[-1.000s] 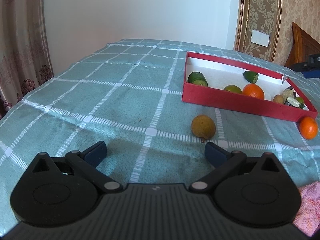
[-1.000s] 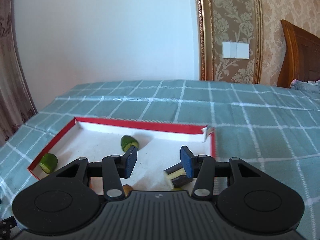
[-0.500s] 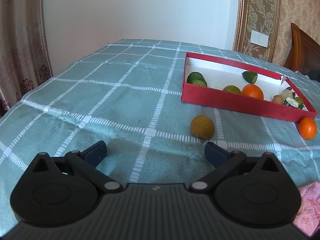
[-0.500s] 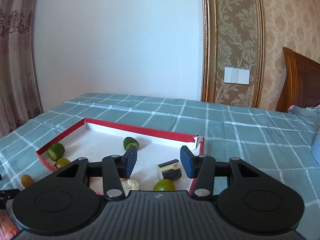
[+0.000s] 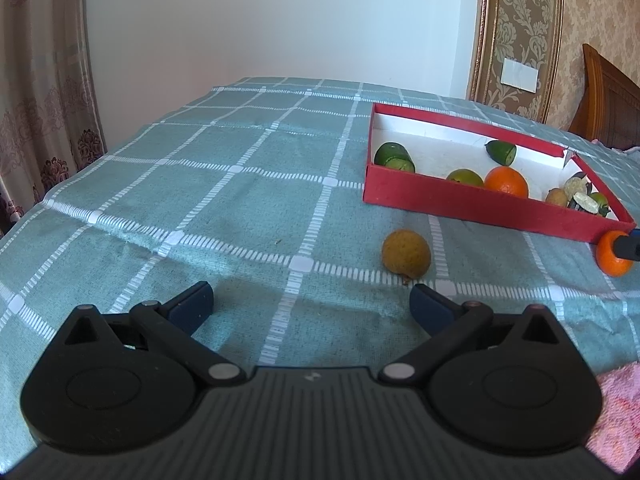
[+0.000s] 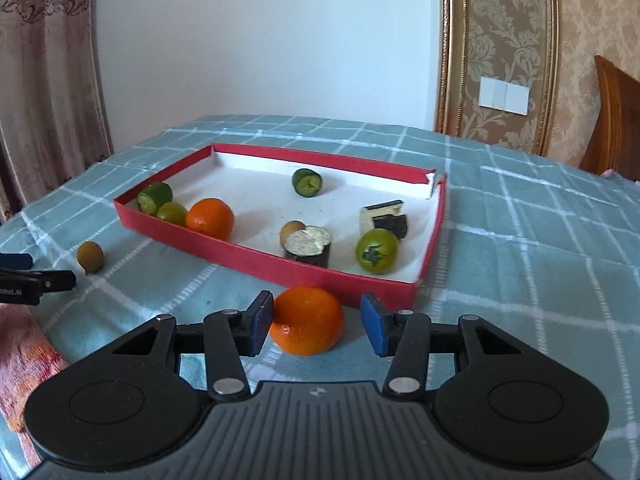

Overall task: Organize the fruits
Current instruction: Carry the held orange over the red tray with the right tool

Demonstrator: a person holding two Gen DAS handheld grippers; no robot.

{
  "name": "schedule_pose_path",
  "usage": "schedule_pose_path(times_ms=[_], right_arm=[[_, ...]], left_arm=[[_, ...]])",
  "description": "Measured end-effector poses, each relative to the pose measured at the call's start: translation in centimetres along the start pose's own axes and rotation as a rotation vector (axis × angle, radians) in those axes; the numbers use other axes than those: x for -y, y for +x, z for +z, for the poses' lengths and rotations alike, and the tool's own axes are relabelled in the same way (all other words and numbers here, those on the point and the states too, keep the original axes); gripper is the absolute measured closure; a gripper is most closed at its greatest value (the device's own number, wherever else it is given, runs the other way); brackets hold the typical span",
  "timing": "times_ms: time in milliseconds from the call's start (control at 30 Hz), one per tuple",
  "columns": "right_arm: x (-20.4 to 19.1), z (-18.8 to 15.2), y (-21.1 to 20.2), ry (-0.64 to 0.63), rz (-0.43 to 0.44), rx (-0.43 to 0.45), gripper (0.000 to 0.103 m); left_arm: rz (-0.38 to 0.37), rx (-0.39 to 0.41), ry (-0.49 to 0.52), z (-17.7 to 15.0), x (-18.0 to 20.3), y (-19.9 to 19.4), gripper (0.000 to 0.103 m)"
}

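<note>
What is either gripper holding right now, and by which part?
Nothing is held. The right gripper brackets the loose orange with a gap on one side; the left gripper is open over bare cloth.

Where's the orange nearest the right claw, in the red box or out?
Out. The orange lies on the tablecloth before the red box's near wall, between the open right claw's fingers.

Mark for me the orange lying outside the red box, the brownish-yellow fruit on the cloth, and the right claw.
orange [image 6: 307,320], right wrist view, middle of its peel.
brownish-yellow fruit [image 5: 406,254], left wrist view, centre of its skin.
right claw [image 6: 316,320], right wrist view, midway between the blue fingertips.
</note>
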State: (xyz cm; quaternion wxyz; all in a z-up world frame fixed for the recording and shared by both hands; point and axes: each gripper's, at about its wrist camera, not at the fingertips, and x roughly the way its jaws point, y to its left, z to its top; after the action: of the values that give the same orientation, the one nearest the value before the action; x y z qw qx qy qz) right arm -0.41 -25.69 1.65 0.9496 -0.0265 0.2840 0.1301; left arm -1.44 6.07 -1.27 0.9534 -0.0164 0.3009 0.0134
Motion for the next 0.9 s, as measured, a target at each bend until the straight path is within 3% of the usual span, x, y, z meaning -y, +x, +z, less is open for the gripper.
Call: schedule_pose_path(times_ms=[467,667,900], right_arm=[[0.0,-1.0,1.1,0.029,0.009,-0.033,0.058],[0.2,-0.1,-0.4,0.047,0.008,0.041,0.059],[-0.9,3.6,-1.3,0.005,-0.008,0.134,0.059]], left_arm=[[-0.001,0.001,-0.005,0.0,0.1,0.0,0.0],[0.002,0.001,-0.004,0.0,0.1,0.1,0.0],[0.005,0.0,-0.003,0.0,0.1,0.1,0.0]])
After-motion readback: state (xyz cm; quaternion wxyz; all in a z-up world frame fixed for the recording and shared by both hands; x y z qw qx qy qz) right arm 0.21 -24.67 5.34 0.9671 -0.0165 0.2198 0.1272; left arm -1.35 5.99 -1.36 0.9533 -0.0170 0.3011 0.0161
